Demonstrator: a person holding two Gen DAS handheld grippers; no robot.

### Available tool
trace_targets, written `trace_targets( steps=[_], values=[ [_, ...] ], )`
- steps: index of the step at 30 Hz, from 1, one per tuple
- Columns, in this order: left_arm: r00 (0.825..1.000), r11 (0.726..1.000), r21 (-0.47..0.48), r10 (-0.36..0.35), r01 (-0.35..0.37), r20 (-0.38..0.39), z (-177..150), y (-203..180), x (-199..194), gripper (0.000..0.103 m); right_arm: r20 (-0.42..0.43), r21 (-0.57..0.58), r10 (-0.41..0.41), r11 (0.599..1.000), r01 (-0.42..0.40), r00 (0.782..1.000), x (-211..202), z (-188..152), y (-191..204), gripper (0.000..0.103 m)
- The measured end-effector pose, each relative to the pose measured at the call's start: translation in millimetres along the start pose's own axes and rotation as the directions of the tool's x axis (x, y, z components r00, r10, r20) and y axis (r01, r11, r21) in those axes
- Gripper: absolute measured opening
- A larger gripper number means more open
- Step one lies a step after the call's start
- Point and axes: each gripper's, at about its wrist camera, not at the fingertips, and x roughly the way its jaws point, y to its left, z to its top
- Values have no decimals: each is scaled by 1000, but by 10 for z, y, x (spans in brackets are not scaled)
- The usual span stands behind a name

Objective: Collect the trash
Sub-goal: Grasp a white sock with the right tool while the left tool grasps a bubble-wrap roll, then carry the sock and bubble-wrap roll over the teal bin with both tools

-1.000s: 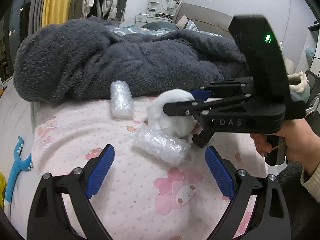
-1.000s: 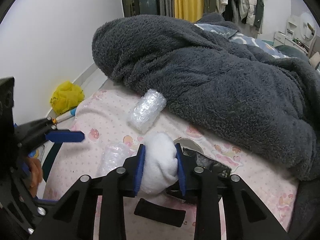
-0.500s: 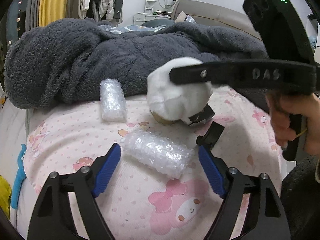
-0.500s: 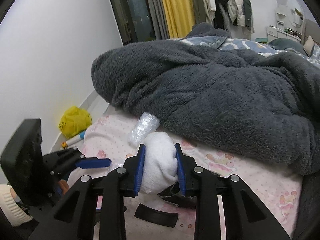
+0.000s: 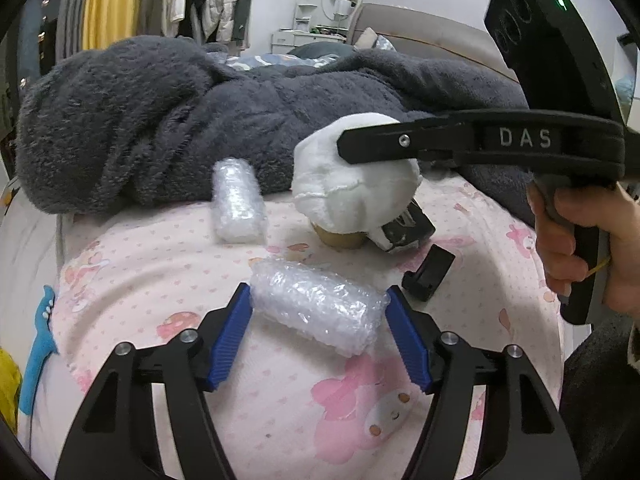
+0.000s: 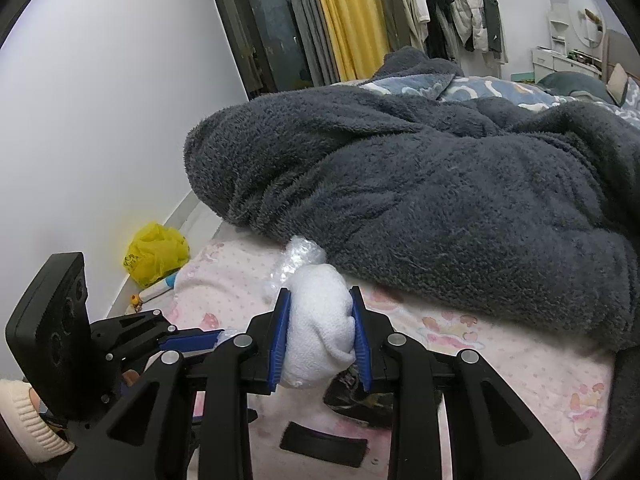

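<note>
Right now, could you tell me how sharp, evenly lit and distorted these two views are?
Left wrist view: sharp and evenly lit, with small glints on the bubble wrap roll; fisheye bends the bed edge and darkens the corners. Right wrist view: the white cloth wad in the right hand-held gripper is crisp, the wall bright, and the wardrobe bows at the rim.

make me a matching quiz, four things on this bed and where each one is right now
Things:
1. white cloth bundle
2. near bubble wrap roll
3. far bubble wrap roll
4. yellow bag

Places:
A. against the grey blanket
B. on the floor by the wall
C. clamped in the right claw
D. between the open fingers of the left claw

Pairs: 1-C, 2-D, 3-A, 4-B
</note>
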Motion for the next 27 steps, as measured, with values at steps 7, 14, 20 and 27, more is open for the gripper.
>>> trace_targets(
  steps=[7,14,20,27],
  values=[
    [998,997,-59,57,-56,13,-5,197,-245,70,1,-19,18,1000,-18,1000,50,70,187,29],
    [992,986,-108,125,-125,-5,-77,448,-426,70,0,-40,56,998,-56,998,129,163,461,29],
    [988,981,-118,152,-154,-29,-118,579,-586,70,-2,-79,85,993,-84,996,179,254,765,29],
    [985,978,-117,170,-173,-34,-175,669,-773,70,-15,-112,96,989,-97,995,220,311,1035,29]
  ],
)
